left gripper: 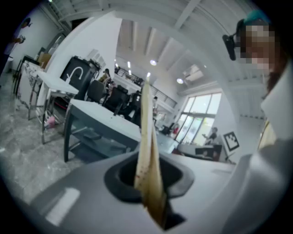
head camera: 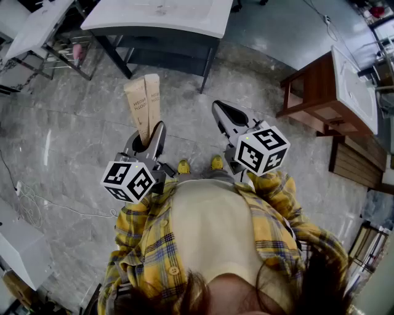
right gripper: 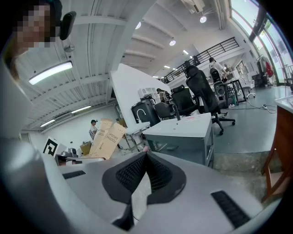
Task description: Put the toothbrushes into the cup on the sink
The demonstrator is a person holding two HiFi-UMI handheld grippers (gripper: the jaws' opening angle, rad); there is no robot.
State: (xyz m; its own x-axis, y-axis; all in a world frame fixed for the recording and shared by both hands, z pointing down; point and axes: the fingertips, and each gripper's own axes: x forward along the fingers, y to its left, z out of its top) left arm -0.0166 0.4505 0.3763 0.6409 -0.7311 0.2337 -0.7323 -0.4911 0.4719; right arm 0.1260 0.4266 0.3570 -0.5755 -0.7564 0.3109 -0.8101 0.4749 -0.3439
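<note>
Two tan cardboard toothbrush boxes stand upright in my left gripper, which is shut on their lower ends. In the left gripper view the boxes show edge-on, pinched between the jaws of that gripper. My right gripper is held beside it at the right, jaws pressed together with nothing in them. The right gripper view shows its ribbed pads meeting at the tip, with the printed boxes off to the left. I see no cup in any view.
A white-topped sink table on a dark frame stands ahead across the grey stone floor. A wooden stand with a white basin is at the right. A smaller white table stands at the far left. Cables lie on the floor at the left.
</note>
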